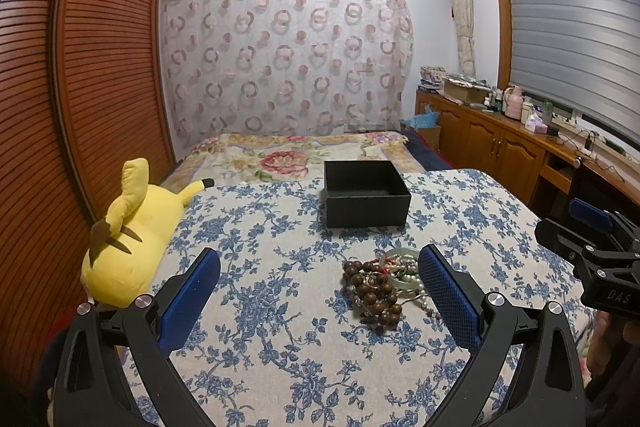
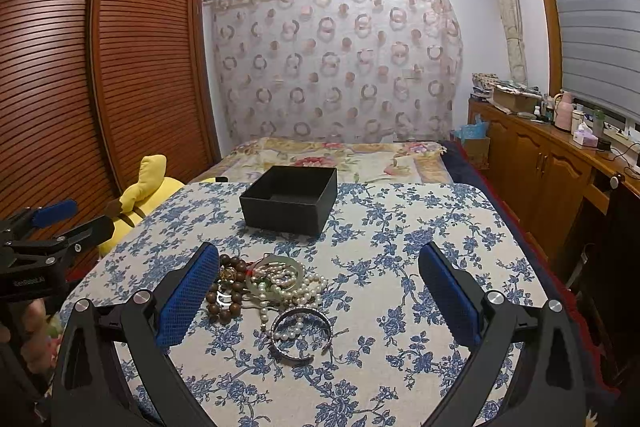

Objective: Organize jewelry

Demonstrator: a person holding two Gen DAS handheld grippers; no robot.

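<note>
Nothing sorted yet, by the look of it: the black box [image 2: 289,199] at centre frame on the flowered tablecloth [image 2: 400,267] shows nothing inside. The jewelry pile [image 2: 264,287], with wooden beads [image 1: 374,293], pearls [image 2: 296,287] and a silver bangle [image 2: 301,337], lies loose just below it. Left gripper [image 1: 320,301] and right gripper [image 2: 318,301] both hover with fingers wide apart, holding nothing.

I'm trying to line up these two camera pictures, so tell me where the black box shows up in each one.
Left wrist view: the black box sits right of centre on the floral tablecloth, beyond the jewelry pile.
Right wrist view: the black box sits left of centre, beyond the jewelry pile.
Shared landmark: the yellow plush toy at the table's left edge.
</note>
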